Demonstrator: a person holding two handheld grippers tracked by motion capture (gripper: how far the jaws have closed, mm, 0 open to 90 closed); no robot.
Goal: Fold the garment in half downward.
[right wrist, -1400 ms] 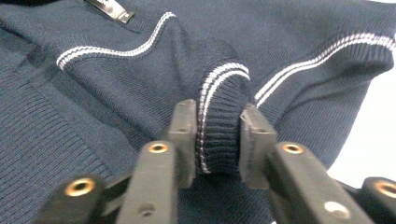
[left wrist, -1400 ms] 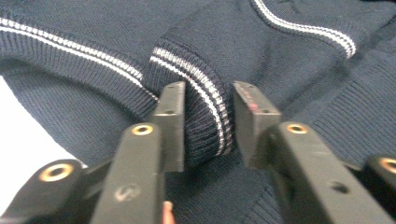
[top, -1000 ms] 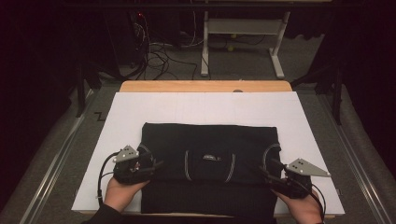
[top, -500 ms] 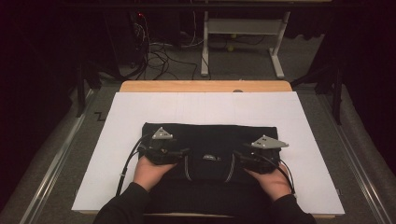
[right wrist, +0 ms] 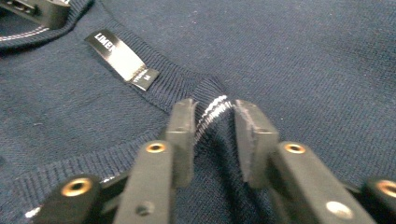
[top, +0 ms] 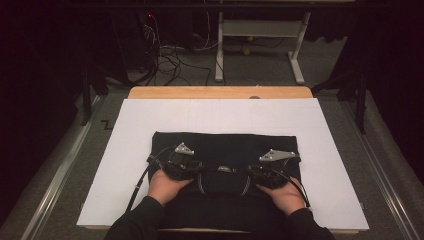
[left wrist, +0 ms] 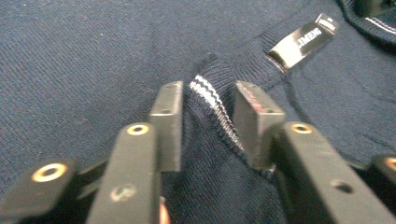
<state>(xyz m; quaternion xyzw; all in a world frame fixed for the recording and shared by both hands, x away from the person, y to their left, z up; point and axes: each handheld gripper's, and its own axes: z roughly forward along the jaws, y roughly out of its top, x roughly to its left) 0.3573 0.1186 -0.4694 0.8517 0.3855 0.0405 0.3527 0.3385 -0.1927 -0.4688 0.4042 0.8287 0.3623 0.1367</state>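
Observation:
A dark navy sweater (top: pixel 225 145) lies folded flat on the white sheet (top: pixel 150 120). Its ribbed collar (left wrist: pixel 210 93) has thin white stripes, and a black neck label (left wrist: pixel 303 42) sits between the two grippers. My left gripper (top: pixel 197 169) is at the collar's left side, and its jaws (left wrist: pixel 208 107) pinch a raised ridge of striped collar. My right gripper (top: pixel 250 172) is at the collar's right side. Its jaws (right wrist: pixel 215 126) pinch the collar (right wrist: pixel 212 105) the same way, with the label (right wrist: pixel 122 60) off to their left.
The sheet covers a wooden table whose far edge (top: pixel 220 92) shows beyond it. Metal rails (top: pixel 65 170) run along both sides. On the floor behind stand desk legs (top: pixel 297 55) and loose cables (top: pixel 170 55). Bare sheet lies left, right and beyond the sweater.
Both hands have moved from the sweater's near outer corners inward and forward to the collar at its middle. Their jaws now hold the collar's striped edge.

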